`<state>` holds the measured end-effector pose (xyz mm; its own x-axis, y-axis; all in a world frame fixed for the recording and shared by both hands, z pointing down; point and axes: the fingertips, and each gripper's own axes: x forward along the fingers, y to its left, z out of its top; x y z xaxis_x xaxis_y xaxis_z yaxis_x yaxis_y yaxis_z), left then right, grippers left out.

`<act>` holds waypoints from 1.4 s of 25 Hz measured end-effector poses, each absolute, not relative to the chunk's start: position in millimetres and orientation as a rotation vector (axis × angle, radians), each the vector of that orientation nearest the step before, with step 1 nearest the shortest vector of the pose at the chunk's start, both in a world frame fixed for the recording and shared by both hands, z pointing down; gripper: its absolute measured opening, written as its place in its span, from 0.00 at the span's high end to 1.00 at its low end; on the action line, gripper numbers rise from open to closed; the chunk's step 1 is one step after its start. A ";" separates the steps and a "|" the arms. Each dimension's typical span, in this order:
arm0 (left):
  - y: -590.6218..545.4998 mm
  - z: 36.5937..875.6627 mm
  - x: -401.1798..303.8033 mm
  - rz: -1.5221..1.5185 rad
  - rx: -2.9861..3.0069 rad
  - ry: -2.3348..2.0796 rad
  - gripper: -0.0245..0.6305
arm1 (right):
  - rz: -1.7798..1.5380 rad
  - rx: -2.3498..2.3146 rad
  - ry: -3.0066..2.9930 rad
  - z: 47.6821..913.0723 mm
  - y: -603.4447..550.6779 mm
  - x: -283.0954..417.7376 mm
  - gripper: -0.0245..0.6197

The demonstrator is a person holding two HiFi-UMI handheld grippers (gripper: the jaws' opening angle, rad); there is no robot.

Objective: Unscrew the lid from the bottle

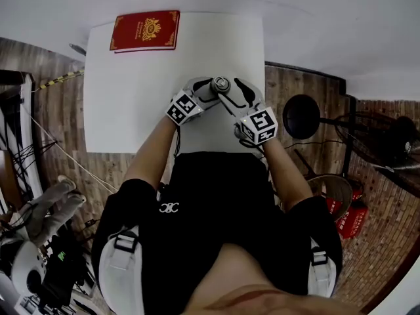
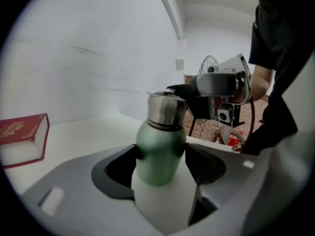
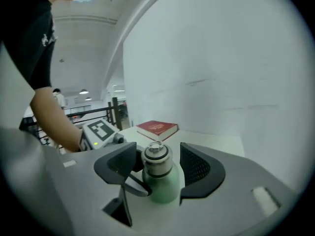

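Observation:
A green bottle [image 2: 158, 156] with a steel lid [image 2: 166, 109] stands upright near the front edge of the white table [image 1: 131, 97]. My left gripper [image 2: 161, 154] is shut on the bottle's green body, a pad pressing on each side. In the right gripper view the lid [image 3: 156, 162] sits on the bottle [image 3: 166, 187] between the jaws of my right gripper [image 3: 157, 160], with a gap showing on each side, so it is open. From above, both grippers [image 1: 209, 88] [image 1: 231, 92] meet at the bottle [image 1: 221, 84], left and right of it.
A red book [image 1: 146, 30] lies at the table's far left corner. Off the table's right edge, a black round stool [image 1: 300, 115], a fan [image 1: 387, 143] and red items [image 1: 351, 215] stand on the wooden floor. A person's body is close to the front edge.

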<state>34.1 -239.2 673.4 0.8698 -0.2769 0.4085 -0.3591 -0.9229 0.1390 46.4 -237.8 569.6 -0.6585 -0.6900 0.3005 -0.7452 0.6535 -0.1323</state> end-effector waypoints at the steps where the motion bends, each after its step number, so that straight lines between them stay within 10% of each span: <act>1: -239.5 673.7 34.7 0.571 2.829 -0.497 0.41 | 0.393 1.255 -2.621 572.5 -241.1 48.1 0.56; 17: -239.7 675.5 36.1 0.577 2.798 -0.573 0.41 | 0.390 1.516 -2.431 600.1 -254.2 33.7 0.56; 35: -240.5 674.6 38.0 0.549 2.815 -0.584 0.41 | 0.153 0.289 -2.712 600.6 -244.8 22.4 0.56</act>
